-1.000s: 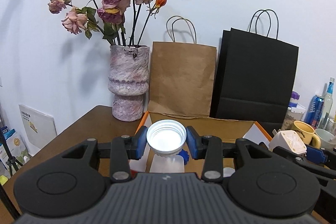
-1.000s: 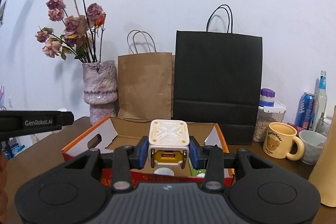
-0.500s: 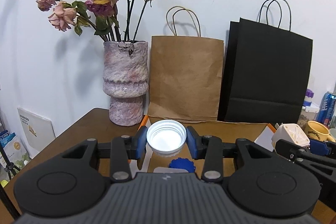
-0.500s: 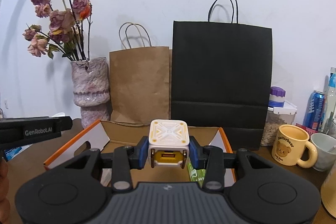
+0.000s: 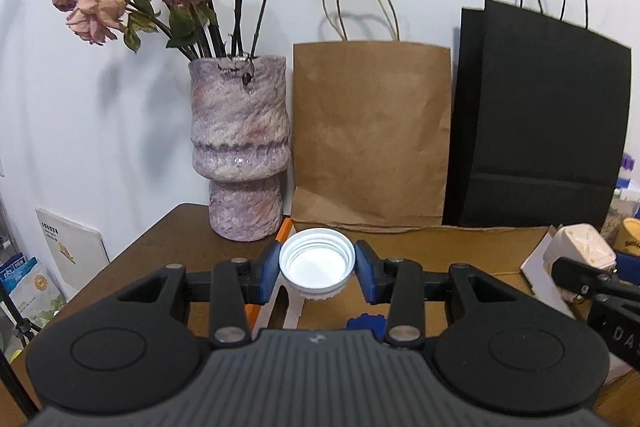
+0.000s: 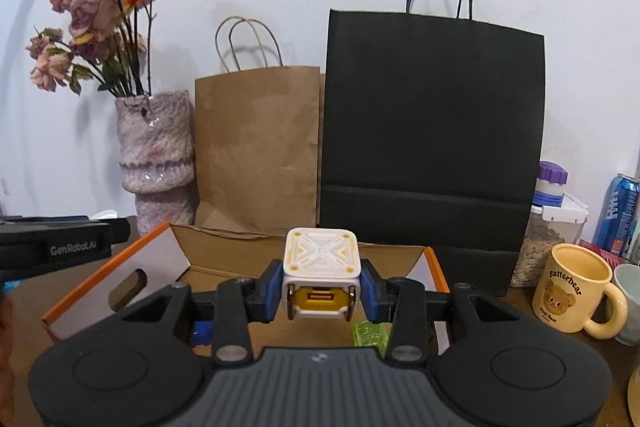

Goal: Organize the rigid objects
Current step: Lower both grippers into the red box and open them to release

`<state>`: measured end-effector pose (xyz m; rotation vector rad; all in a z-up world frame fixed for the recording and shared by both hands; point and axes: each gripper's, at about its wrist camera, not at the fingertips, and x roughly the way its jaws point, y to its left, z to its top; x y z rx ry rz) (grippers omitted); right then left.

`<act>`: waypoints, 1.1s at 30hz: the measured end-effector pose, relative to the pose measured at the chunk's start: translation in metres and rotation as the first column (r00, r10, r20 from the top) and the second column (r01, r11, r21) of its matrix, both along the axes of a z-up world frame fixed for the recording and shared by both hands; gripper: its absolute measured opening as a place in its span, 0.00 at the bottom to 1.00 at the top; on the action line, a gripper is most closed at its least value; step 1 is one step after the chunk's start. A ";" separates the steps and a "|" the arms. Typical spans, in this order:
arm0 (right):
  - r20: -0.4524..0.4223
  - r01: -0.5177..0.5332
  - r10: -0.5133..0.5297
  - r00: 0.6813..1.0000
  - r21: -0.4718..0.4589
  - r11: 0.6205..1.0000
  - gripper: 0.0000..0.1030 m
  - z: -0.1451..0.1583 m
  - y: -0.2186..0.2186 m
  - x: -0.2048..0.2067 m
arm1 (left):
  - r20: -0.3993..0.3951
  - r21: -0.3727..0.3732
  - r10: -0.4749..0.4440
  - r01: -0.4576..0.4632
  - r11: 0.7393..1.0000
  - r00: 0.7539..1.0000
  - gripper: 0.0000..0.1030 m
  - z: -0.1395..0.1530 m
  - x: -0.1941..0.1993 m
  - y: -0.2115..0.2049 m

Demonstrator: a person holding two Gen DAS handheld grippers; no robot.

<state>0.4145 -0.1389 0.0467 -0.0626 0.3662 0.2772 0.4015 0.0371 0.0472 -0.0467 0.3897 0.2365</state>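
Observation:
My left gripper [image 5: 317, 273] is shut on a white screw lid [image 5: 317, 269], open side toward the camera, held above the left end of an orange-edged cardboard box [image 5: 460, 247]. My right gripper [image 6: 320, 287] is shut on a white and yellow cube-shaped gadget [image 6: 320, 273], held over the same box [image 6: 120, 267]. Inside the box lie a blue piece [image 6: 202, 333] and a green transparent piece [image 6: 370, 337]. The right gripper with the cube [image 5: 582, 253] shows at the right edge of the left wrist view. The left gripper's body [image 6: 60, 247] shows at the left of the right wrist view.
A mottled vase [image 5: 240, 151] with dried roses, a brown paper bag [image 5: 372, 131] and a black paper bag [image 6: 432, 131] stand behind the box against the wall. To the right are a yellow bear mug [image 6: 576, 293], a seed jar [image 6: 550, 227] and a blue can [image 6: 620, 213].
Both grippers have moved forward toward the bags and slightly down, so vase and bags look larger. The box now lies closer beneath them. Both grips are unchanged.

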 end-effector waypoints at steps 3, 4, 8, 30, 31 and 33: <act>-0.006 -0.006 0.006 1.000 -0.008 1.000 0.37 -0.003 0.002 0.008 | -0.012 0.013 0.001 -0.001 1.000 1.000 0.39 -0.005 0.007 0.002; -0.010 -0.009 0.009 1.000 -0.011 1.000 0.37 -0.005 0.002 0.010 | -0.017 0.016 0.001 -0.001 1.000 1.000 0.39 -0.006 0.009 0.002; -0.035 -0.022 0.021 0.999 -0.033 0.999 0.37 -0.012 0.009 0.020 | -0.038 0.025 0.004 -0.004 1.000 0.999 0.39 -0.012 0.017 0.006; -0.076 0.069 -0.071 0.995 -0.028 0.997 1.00 -0.020 -0.015 0.028 | 0.001 0.056 0.007 -0.007 0.998 1.000 1.00 -0.012 0.015 0.003; -0.078 0.071 -0.073 0.994 -0.025 0.997 1.00 -0.019 -0.016 0.028 | 0.000 0.055 0.006 -0.006 0.998 1.000 1.00 -0.012 0.015 0.003; -0.082 0.071 -0.073 0.994 -0.028 0.997 1.00 -0.019 -0.016 0.029 | -0.003 0.050 0.007 -0.006 0.999 1.000 1.00 -0.012 0.015 0.003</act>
